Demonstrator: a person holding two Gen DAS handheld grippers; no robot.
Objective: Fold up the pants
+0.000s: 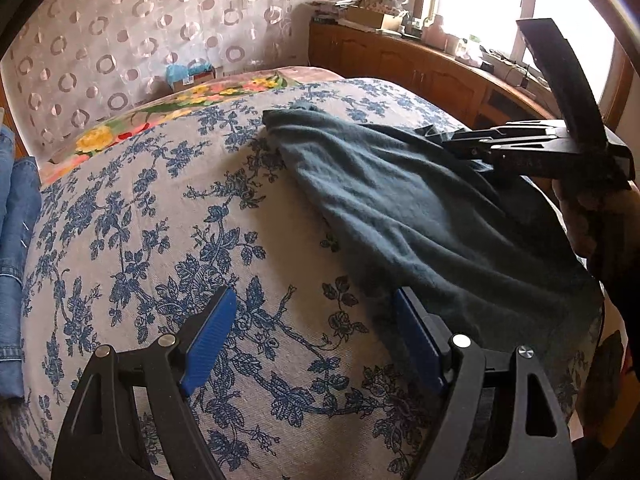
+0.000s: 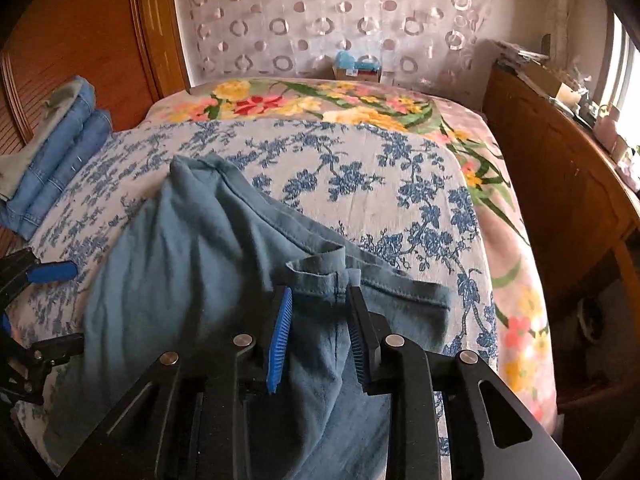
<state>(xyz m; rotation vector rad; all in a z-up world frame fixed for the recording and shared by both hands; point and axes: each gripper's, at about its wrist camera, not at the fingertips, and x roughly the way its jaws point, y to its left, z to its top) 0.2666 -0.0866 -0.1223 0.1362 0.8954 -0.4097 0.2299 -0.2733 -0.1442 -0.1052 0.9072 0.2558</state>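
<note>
Dark teal pants (image 1: 420, 216) lie crumpled across the blue-flowered bedspread (image 1: 160, 220). My left gripper (image 1: 316, 294) is open wide just above the bedspread, its right finger at the near left edge of the pants, with nothing between the pads. In the right wrist view the pants (image 2: 200, 248) spread from the centre to the near left. My right gripper (image 2: 320, 292) is open with a narrow gap. A hemmed fold of the pants lies between its pads, and neither pad presses on it. My right gripper (image 1: 472, 148) also shows over the far right of the pants.
Folded blue jeans (image 2: 60, 160) are stacked at the bed's left edge, by a wooden wardrobe. A bright floral blanket (image 2: 320, 104) covers the head of the bed. A wooden cabinet (image 2: 560, 184) with clutter runs along the right under the window. A small box (image 2: 360, 70) sits by the curtain.
</note>
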